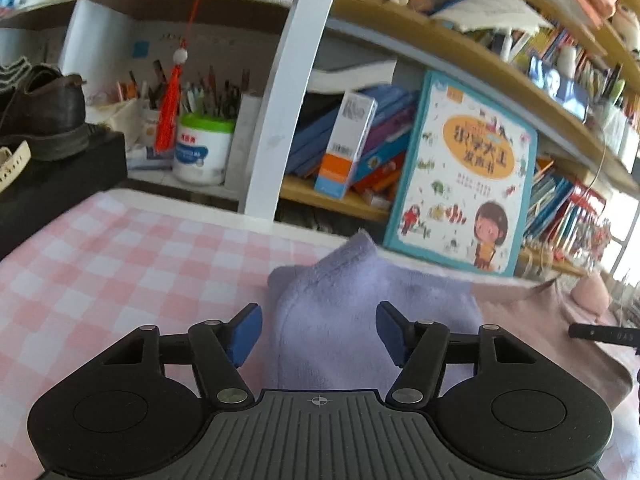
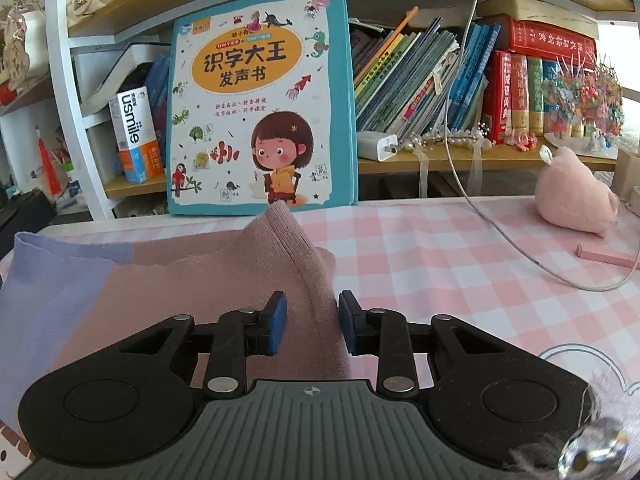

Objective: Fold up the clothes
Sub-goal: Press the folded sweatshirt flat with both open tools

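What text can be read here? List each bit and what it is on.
"识字大王 发声书": teal children's book leaning on the shelf.
"usmile": white and orange box beside it.
Small lines under the book's title, the red dictionary spines and the other book spines: too small or blurred to read.

Left black plastic two-finger gripper and right black plastic two-finger gripper are both showing blue rubber pads at fingertips, silver pivot screws behind, ribbed grey base plate carrying crosshair mark.
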Available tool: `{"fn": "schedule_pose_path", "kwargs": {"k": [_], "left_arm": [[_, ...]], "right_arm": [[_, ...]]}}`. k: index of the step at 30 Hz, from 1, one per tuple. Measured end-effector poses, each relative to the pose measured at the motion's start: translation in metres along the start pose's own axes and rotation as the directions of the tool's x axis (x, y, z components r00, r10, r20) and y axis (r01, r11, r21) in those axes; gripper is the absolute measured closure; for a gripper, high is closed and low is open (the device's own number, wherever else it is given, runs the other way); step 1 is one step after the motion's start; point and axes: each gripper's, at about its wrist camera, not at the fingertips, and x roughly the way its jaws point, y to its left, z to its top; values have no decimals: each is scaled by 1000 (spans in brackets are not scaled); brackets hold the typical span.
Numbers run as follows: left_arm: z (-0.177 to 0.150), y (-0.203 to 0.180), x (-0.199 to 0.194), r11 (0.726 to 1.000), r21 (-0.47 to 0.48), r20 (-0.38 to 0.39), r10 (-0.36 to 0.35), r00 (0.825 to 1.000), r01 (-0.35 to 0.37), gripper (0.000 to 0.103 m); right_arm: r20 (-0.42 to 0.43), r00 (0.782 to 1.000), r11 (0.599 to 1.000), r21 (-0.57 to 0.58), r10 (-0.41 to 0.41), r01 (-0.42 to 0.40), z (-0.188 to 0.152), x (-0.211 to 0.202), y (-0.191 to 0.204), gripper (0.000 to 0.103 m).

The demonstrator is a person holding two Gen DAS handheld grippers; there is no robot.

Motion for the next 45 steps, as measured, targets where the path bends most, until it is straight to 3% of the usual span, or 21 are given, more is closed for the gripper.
{"fn": "schedule_pose_path", "kwargs": {"k": [6, 8, 10, 12, 17, 19, 22, 26, 29, 32, 34, 37, 41, 45], "left_arm": [[-1, 18, 9, 994, -106, -54, 13, 998, -18, 44], [-2, 23, 10, 991, -131, -59, -4, 998, -4, 58], [-3, 26, 11, 988, -155, -63, -28, 998, 18, 83], [-3, 29, 8, 980, -195, -38, -60, 998, 51, 93], [1, 36, -6, 948, -288, 46, -131, 990, 139, 96], [-2, 36, 0, 956, -278, 9, -91, 996, 89, 96], [-6, 32, 9, 970, -240, -50, -48, 998, 35, 95], [-4, 22, 6, 988, -151, -31, -6, 999, 1, 91], [-2, 14, 1, 994, -106, -11, 19, 1000, -20, 84], [3, 6, -8, 997, -79, 36, 14, 999, -11, 68], [9, -1, -11, 999, -39, 67, 13, 998, -10, 51], [21, -13, -11, 1000, 26, 95, 9, 995, -11, 41], [34, -31, 5, 993, 116, 59, -10, 998, 3, 39], [34, -32, 29, 996, 89, -5, 30, 1000, -29, 39]], "right_arm": [[4, 1000, 998, 67, 13, -14, 2, 3, -9, 76], [2, 1000, 997, 78, 27, -27, 3, 3, -11, 80], [-2, 999, 996, 83, 41, -41, 4, 2, -12, 94], [10, 999, 995, 84, 48, -49, 5, -2, -12, 96], [116, 988, 984, 131, 105, -120, 12, -23, -14, 97], [114, 990, 988, 118, 84, -98, 13, -22, -11, 97], [29, 999, 995, 91, 26, -28, 7, -5, -8, 97], [14, 1000, 997, 77, 7, -8, 3, -1, -8, 95], [48, 999, 998, 68, -13, 9, 3, -7, -6, 85], [97, 995, 999, 42, -18, 14, 6, -16, -2, 77], [116, 993, 1000, 7, -5, 5, 12, -18, 3, 68], [126, 992, 998, -66, 8, 0, 23, -14, 14, 67], [110, 994, 990, -138, 0, 15, 40, 5, 28, 67], [49, 999, 996, -93, -12, 16, 47, 29, 27, 67]]}}
